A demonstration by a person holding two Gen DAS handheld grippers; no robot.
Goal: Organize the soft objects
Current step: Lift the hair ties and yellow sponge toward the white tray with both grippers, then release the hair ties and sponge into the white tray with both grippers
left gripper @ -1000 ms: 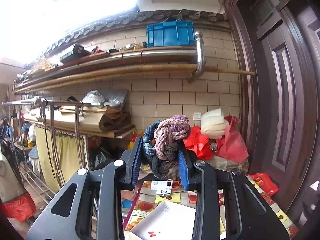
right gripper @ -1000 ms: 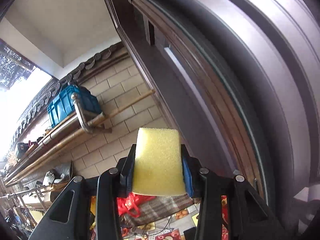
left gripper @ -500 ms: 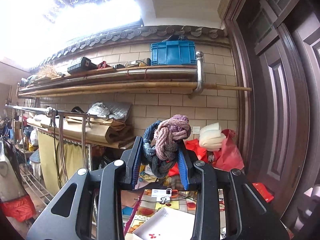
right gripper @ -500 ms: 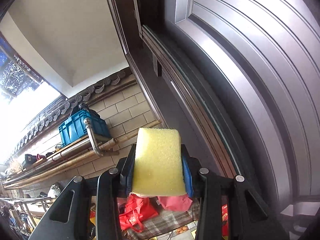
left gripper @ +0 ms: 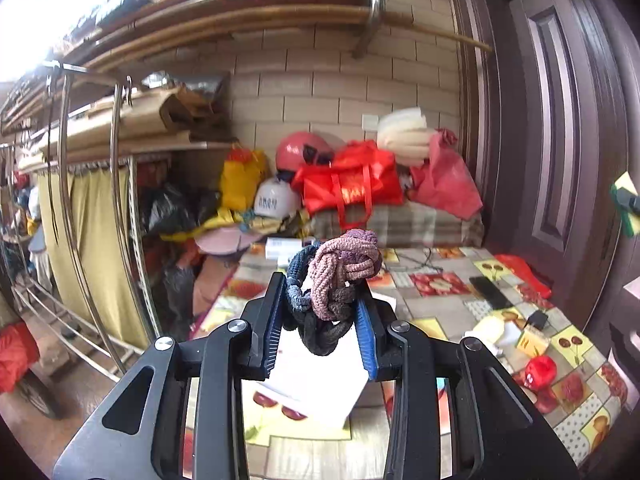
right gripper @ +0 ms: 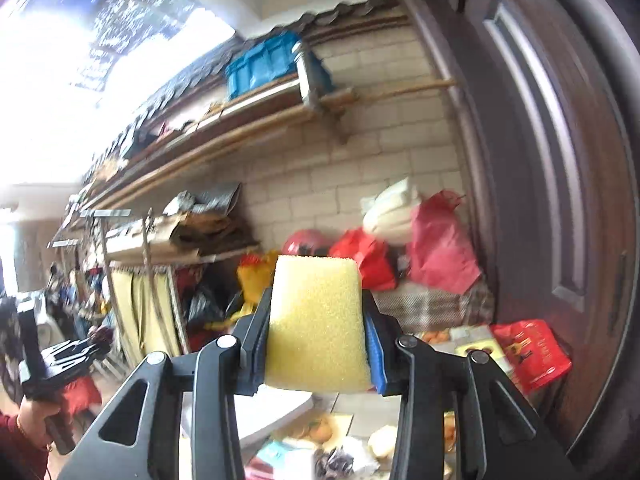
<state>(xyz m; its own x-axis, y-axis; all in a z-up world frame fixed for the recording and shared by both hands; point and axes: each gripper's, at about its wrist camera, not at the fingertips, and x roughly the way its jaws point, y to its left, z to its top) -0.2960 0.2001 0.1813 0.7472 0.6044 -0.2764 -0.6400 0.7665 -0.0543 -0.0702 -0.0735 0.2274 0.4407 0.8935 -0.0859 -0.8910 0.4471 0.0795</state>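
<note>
Two grippers (left gripper: 322, 328) (right gripper: 316, 344), one knotted rope bundle (left gripper: 336, 280), one yellow sponge (right gripper: 316, 320), two helmets, one pink (left gripper: 302, 152) and one white (left gripper: 278, 200), one blue crate (right gripper: 264, 64), one white box (left gripper: 316, 380), one phone (left gripper: 490, 290)

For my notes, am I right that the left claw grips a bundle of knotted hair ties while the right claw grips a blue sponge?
Not quite: the sponge in the right claw is yellow, as the right wrist view shows. The left claw does grip the knotted hair ties.
</note>
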